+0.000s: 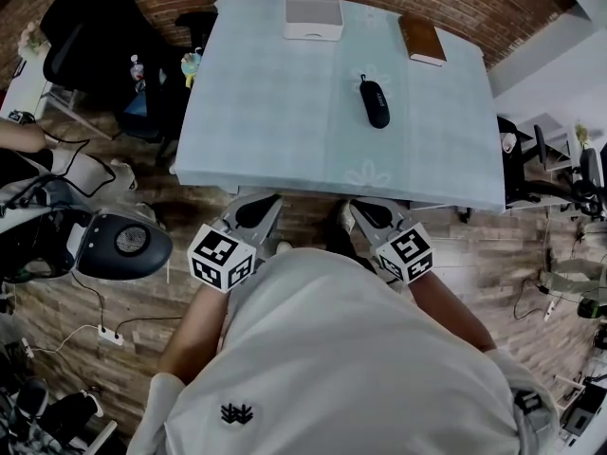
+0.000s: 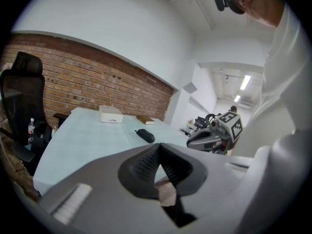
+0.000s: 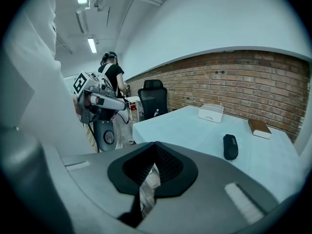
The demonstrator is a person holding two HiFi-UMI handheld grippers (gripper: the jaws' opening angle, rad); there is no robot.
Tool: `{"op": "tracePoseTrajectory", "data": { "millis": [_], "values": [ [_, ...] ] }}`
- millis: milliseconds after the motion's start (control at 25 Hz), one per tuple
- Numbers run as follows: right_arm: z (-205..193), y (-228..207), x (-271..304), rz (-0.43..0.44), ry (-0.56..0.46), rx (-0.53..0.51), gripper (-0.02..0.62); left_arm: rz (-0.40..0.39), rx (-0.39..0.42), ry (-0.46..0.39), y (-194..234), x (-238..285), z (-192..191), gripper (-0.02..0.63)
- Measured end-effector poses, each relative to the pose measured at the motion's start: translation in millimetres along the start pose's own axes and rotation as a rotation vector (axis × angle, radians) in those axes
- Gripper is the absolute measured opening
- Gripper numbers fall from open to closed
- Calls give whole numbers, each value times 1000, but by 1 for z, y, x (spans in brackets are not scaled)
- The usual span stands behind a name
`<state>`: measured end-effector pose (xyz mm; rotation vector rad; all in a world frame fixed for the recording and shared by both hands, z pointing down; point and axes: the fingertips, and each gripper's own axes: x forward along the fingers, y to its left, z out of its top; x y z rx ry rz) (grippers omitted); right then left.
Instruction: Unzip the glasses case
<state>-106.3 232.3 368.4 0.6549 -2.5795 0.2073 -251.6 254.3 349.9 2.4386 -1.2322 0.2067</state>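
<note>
Black case (image 1: 377,102) lies flat on pale worktop (image 1: 266,112). White box (image 1: 313,12) and brown book (image 1: 422,39) sit beyond case. Case shell looks shut, zip too small to read. Left tool (image 1: 260,209) and right tool (image 1: 368,212) are both well short of case on person's side, jaws pressed together, nothing between. Neither touches case. Judgement: fits zip yet to be run, or zip run with lid left down.

No legible text; print on the glasses case (image 3: 230,146) too small.
</note>
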Motion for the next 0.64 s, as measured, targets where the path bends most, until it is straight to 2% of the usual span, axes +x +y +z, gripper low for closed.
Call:
{"op": "tracePoseTrajectory", "data": {
  "millis": [640],
  "values": [
    [-8, 10, -10, -10, 3, 13, 0, -31, -2, 43, -12, -3, -16, 52]
  ]
}}
